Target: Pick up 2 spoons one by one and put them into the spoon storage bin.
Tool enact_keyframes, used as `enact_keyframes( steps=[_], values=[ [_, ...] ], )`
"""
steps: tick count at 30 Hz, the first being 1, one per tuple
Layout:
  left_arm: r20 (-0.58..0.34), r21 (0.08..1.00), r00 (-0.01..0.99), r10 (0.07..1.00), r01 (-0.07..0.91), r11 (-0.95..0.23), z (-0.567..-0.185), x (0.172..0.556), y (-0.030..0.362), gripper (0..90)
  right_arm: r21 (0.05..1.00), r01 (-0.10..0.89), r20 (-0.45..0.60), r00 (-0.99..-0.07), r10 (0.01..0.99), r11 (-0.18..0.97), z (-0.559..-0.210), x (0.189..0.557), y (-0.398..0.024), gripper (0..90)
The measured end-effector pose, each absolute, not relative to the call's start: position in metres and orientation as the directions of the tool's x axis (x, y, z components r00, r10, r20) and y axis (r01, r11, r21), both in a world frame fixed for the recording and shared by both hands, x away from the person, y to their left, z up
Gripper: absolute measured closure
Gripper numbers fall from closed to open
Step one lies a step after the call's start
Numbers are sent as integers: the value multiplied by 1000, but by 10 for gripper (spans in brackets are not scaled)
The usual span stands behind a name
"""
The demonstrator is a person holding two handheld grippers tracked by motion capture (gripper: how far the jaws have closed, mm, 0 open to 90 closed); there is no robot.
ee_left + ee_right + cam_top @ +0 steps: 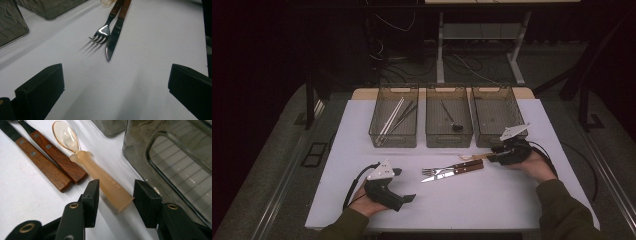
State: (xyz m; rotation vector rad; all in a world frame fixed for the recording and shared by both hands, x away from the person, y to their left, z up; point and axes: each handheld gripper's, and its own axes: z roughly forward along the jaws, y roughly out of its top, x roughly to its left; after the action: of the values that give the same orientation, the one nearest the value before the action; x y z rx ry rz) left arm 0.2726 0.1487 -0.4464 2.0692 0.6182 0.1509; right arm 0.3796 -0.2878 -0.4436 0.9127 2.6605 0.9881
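1. The white bench carries everything, with dark floor around it.
2. Three clear smoked bins stand in a row along the far edge: the left bin holds long thin sticks, pale and dark; the middle bin holds a slim dark utensil; I cannot tell what, if anything, lies in the right bin.
3. The left claw rests low on the bench near the front left, held in the person's left hand. In the left gripper view its jaws stand wide apart with bare bench between them, gripping and touching nothing.
4. The right claw sits at the right, just in front of the right bin, in the right hand. Its jaws are partly open, one on each side of the spoon's handle end; whether either pad touches the handle I cannot tell.
5. A knife and a fork, both wooden-handled, lie side by side near the bench's middle, touching or nearly so, metal ends towards the left claw.
6. A translucent peach plastic spoon lies flat on the bench just beside the wooden handles, bowl pointing away from the right claw.
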Motion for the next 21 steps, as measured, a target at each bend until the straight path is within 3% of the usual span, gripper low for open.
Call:
enact_keyframes(
  steps=[14,21],
  values=[
    [-131,822,866,483,367,-434,-447,273,149,0,643,456,47,-825,563,615,-444,379,-293,622],
    [-132,820,865,485,370,-436,-447,273,148,0,668,406,24,-849,527,624,-438,382,-288,575]
  ],
)
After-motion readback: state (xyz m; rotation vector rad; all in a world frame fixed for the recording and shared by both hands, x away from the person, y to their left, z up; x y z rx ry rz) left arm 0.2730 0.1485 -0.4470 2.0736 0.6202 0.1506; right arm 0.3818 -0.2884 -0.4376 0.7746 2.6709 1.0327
